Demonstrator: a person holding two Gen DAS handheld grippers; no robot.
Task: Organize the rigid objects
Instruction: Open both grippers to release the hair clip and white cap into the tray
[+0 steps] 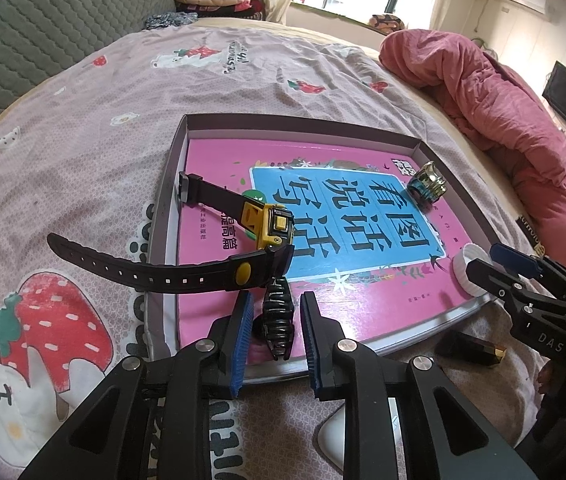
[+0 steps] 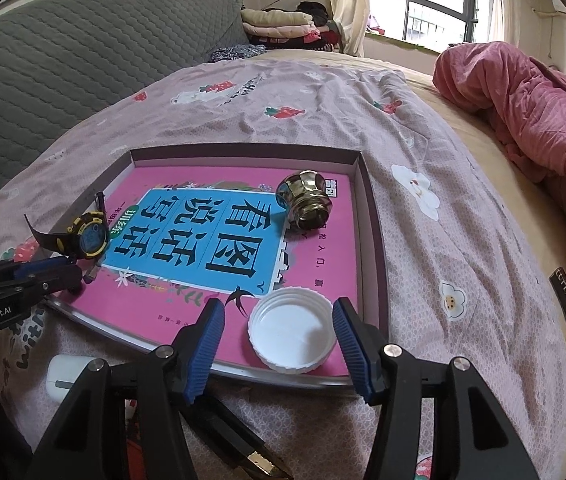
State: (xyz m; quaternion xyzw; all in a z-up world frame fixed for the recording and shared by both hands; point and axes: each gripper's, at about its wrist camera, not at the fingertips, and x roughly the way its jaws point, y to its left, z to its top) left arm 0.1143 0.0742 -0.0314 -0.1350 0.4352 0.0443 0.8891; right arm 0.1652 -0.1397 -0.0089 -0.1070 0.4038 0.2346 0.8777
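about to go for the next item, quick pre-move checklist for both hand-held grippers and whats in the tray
1. Right hand-held gripper free of the white cap: ok, jaws stand open on either side of it, a gap at the left pad.
2. Cap inside the tray: ok, lying open side up on the pink book.
3. Left hand-held gripper free of the black ribbed piece: ok, gaps show on both sides.
4. Watch fully in the tray: not ok, one strap hangs over the left wall.
5. Gold knob settled: ok, resting on the book.
6. White case put away: not ok, outside on the bedsheet.
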